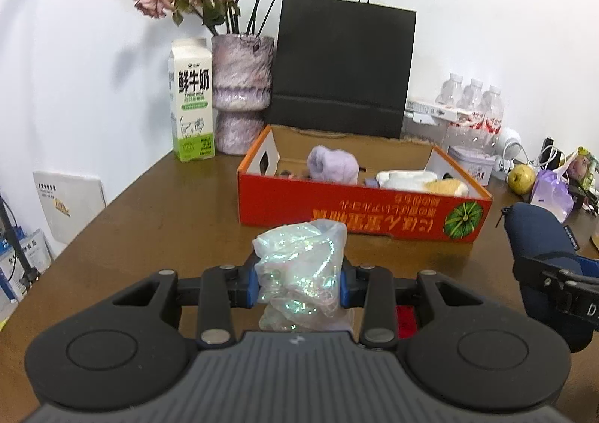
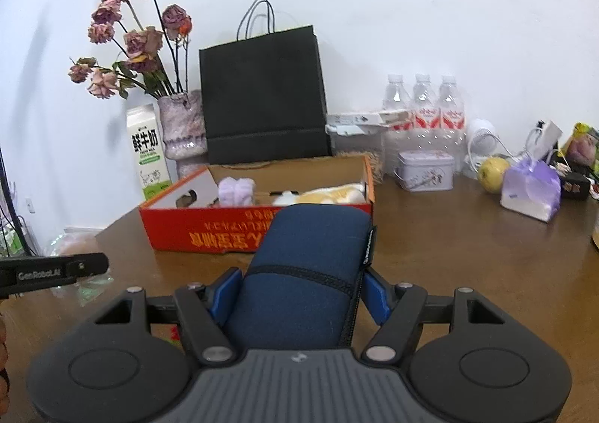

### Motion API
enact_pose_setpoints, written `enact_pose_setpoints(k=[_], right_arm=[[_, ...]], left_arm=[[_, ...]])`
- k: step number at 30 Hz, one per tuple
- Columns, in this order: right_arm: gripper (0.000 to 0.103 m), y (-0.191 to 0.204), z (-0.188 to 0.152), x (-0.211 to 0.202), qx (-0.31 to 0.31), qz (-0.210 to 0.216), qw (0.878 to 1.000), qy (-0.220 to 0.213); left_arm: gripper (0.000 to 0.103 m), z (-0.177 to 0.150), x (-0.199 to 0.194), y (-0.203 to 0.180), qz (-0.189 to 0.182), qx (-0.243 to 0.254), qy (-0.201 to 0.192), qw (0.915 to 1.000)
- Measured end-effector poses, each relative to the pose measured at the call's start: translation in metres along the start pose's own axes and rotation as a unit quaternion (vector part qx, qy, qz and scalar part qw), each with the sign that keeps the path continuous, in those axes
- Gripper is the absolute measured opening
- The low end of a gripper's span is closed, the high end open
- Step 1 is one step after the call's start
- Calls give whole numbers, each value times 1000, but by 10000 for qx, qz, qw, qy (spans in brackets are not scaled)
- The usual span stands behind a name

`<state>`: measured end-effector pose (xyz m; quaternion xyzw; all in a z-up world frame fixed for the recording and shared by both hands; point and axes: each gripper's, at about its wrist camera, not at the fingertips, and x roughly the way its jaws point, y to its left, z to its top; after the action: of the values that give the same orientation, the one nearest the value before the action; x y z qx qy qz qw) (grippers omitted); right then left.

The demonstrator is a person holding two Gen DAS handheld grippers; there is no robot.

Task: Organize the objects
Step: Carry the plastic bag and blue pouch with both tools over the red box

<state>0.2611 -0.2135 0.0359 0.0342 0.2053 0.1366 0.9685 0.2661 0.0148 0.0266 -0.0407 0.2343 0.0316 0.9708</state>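
we already have soft toys (image 1: 333,164) in the orange box (image 1: 359,205). just short of it, our left gripper (image 1: 299,282) pinches an iridescent bag (image 1: 299,262) and our right gripper (image 2: 299,297) clamps a navy pouch (image 2: 307,273), both not yet in, we judge.

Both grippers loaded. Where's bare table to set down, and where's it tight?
Free: brown table between milk carton and red box, and tabletop right of the box, before the tin. Crowded: back right, around bottles, apple, purple pouch.
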Motion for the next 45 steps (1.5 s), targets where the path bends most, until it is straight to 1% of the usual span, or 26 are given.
enact_pose_setpoints(k=[14,18,26,34,45], right_arm=[[67,10,40,34,-65,182,9994,-282],[67,14,51,48,-62,204,9992,-347],[67,14,67,81,90,277,9987,-411],[67,6,78,110,310,315,9982,-414],[67,0,90,140,373,297,9982,-358]], left_arm=[[38,45,32,-18,-101,-22,-213,9997],[38,55,45,-21,-122,-99,-247,9996],[38,74,66,-25,-100,-244,-459,9986],[38,85,97,-26,-84,-366,-361,9986],[38,101,126,-29,-85,-400,-399,9984]])
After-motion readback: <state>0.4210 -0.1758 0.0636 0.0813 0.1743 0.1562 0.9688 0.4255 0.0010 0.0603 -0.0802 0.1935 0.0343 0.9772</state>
